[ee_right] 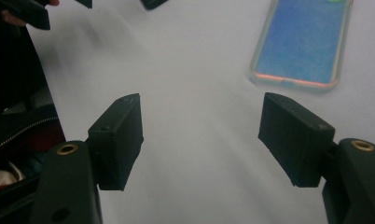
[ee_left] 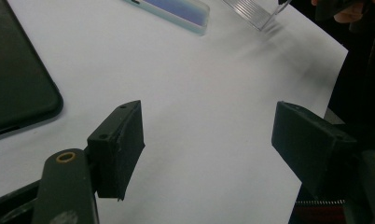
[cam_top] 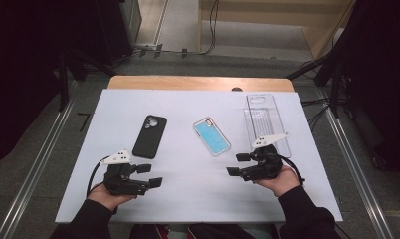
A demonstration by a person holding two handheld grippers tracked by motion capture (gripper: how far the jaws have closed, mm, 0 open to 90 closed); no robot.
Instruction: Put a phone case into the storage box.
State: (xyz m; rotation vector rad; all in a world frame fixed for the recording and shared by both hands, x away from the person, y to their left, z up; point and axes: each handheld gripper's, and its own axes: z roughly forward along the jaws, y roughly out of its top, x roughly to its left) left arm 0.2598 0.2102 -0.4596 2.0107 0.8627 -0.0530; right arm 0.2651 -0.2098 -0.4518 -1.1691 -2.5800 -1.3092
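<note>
Both tools sit low at the near edge of the white table (cam_top: 188,199), one in each hand, jaws pointing inward toward each other.

Left tool (cam_top: 150,175): jaws spread, nothing between them, white surface showing in the gap in the left gripper view. The black phone case (cam_top: 150,135) lies flat, camera cutout at the far end, just beyond and slightly right of this tool, not touching it. In the left gripper view the case's dark rounded corner (ee_left: 17,88) sits at the left edge, clear of the jaws.

Right tool (cam_top: 238,164): jaws spread, empty, bare table between them in the right gripper view. The blue phone case (cam_top: 212,136) with a clear rim lies flat and angled at table centre, up and left of this tool, apart from it. In the right gripper view it lies beyond the right-hand jaw (ee_right: 301,42), not touched.

The clear plastic tray (cam_top: 265,122) lies lengthwise at the right side of the table, its near end just behind the right tool's grey plate; contact cannot be told.

Black case and blue case lie well apart from each other.
</note>
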